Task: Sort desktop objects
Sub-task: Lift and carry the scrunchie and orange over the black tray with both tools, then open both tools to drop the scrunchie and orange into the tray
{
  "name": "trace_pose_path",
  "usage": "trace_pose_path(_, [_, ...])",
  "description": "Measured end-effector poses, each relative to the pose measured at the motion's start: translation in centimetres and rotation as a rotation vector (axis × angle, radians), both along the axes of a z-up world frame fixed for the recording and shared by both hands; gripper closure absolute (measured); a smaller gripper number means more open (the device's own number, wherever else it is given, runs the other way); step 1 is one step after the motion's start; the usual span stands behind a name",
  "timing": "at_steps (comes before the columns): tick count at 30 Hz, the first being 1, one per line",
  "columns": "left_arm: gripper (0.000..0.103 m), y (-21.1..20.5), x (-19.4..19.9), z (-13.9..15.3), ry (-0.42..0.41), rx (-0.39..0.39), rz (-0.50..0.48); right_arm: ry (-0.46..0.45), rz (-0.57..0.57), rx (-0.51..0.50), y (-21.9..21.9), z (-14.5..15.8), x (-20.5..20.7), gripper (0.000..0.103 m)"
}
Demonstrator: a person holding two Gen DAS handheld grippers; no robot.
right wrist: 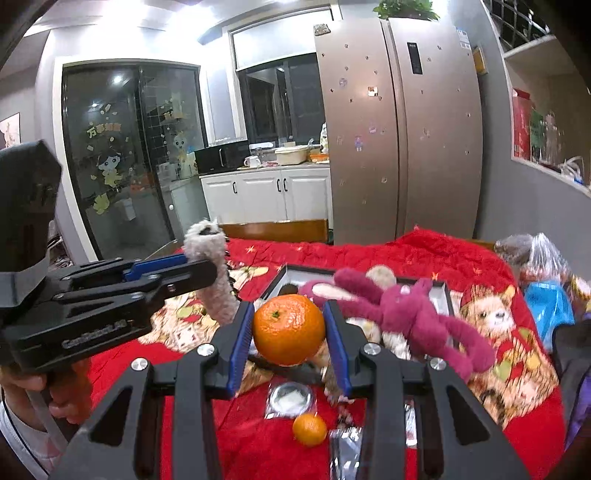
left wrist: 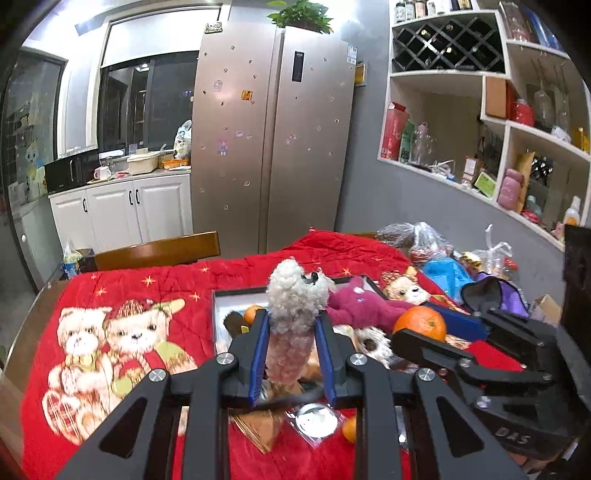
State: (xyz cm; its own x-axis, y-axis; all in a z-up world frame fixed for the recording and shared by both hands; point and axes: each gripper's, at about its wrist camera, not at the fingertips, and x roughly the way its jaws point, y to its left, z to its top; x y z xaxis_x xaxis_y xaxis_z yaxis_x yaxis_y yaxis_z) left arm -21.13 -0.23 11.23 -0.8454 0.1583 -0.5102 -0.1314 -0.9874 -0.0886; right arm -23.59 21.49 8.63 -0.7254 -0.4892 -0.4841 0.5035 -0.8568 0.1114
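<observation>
A tall steel double-door fridge (left wrist: 271, 136) stands against the grey wall (left wrist: 373, 177), a potted plant (left wrist: 301, 16) on top. White cabinets (left wrist: 122, 206) sit under a dark window (left wrist: 147, 99). White wall shelves (left wrist: 491, 122) hold bottles; bright ceiling light (right wrist: 155, 11) glares overhead.

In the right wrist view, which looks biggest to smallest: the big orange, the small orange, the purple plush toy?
1. purple plush toy, sprawling widest.
2. big orange, held in the right tool; being close to the camera inflates it.
3. small orange on the red cloth, clearly smallest.
</observation>
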Motion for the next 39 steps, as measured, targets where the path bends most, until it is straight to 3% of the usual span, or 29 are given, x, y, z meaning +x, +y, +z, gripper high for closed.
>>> trace_pose_path(9, [0.078, -2.3, -6.5, -1.5, -0.036, 0.011, 0.060, -0.011, -0.030, -0.010, -1.6, 0.6, -7.1, 0.064])
trace_pose_path(14, [0.078, -3.4, -8.2, -3.2, -0.035, 0.052, 0.026, -0.048, -0.023, -0.019, -2.5, -1.1, -10.7, 0.064])
trace_pose_path(19, [0.078, -3.6, -10.3, -5.9, -0.102, 0.056, 0.021, -0.082, -0.027, 0.006, -2.9, -4.1, -12.7, 0.064])
trace_pose_path(23, [0.078, -3.7, -10.4, -6.2, -0.096, 0.060, 0.025, -0.156, -0.032, 0.030, -2.6, -7.3, -14.3, 0.064])
trace_pose_path(28, [0.078, -3.3, -10.5, -6.1, -0.091, 0.035, 0.031, -0.186, -0.044, 0.043, -1.9, -9.3, -14.7, 0.064])
trace_pose_path(39, [0.078, -3.3, -10.5, -5.9, -0.103, 0.045, 0.020, -0.208, -0.043, 0.023, -1.0, -9.9, -15.6, 0.064])
